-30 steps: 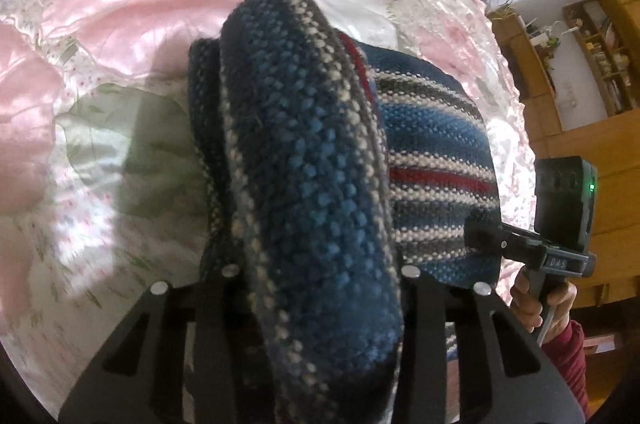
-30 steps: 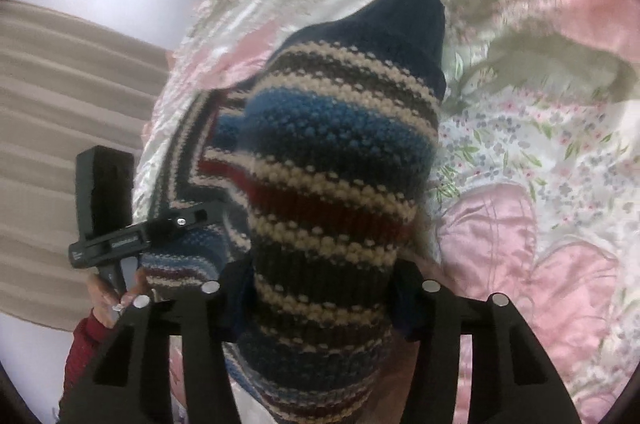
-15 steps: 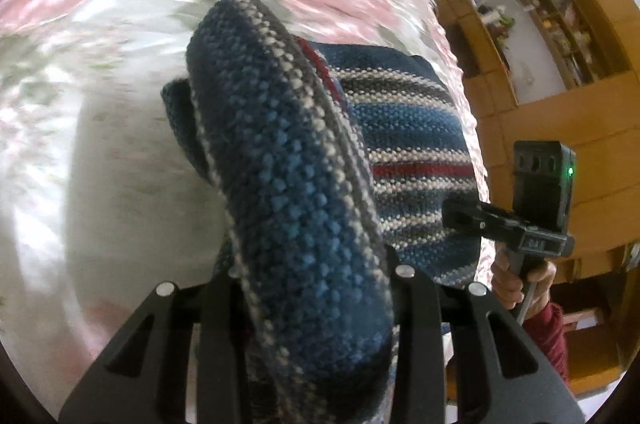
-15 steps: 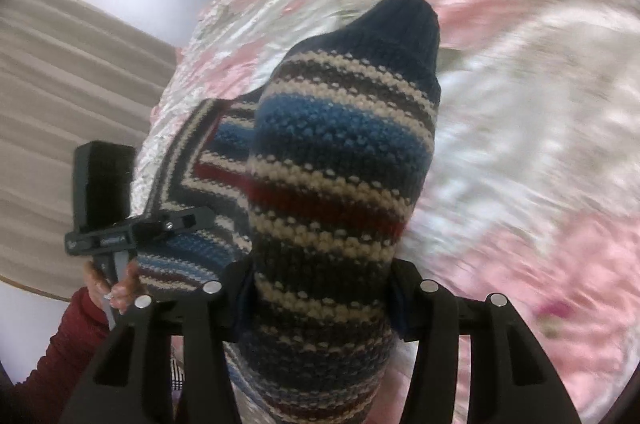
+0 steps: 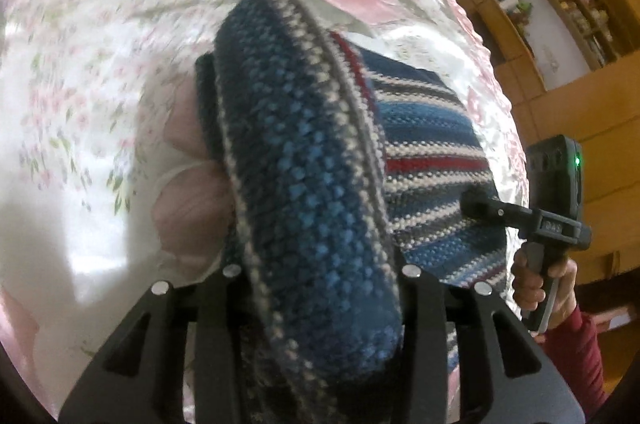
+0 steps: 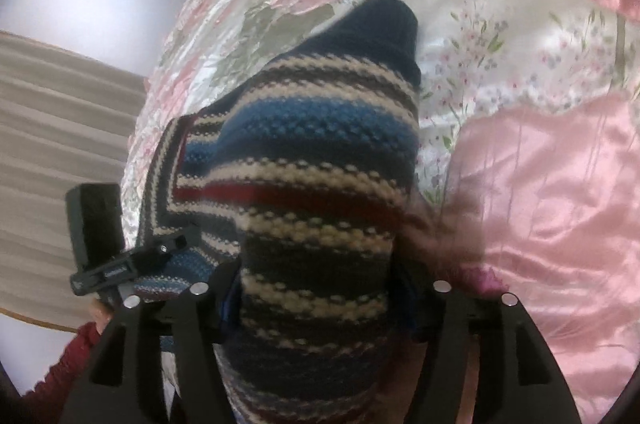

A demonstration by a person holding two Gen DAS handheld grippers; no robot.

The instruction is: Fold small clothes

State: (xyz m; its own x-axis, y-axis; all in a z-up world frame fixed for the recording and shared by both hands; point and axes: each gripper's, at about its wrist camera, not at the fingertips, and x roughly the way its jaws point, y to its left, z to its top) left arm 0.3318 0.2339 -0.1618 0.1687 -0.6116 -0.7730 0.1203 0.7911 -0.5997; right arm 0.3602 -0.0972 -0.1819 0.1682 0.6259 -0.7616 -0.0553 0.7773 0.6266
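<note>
The striped knitted sweater (image 5: 312,191) hangs lifted above the bed (image 5: 100,71), stretched between both tongs. The left tongs (image 5: 320,288) clamp one bunched edge; the right tongs (image 6: 316,300) clamp the other. A hand (image 5: 544,284) in a red sleeve (image 5: 576,352) holds the right handle.
</note>
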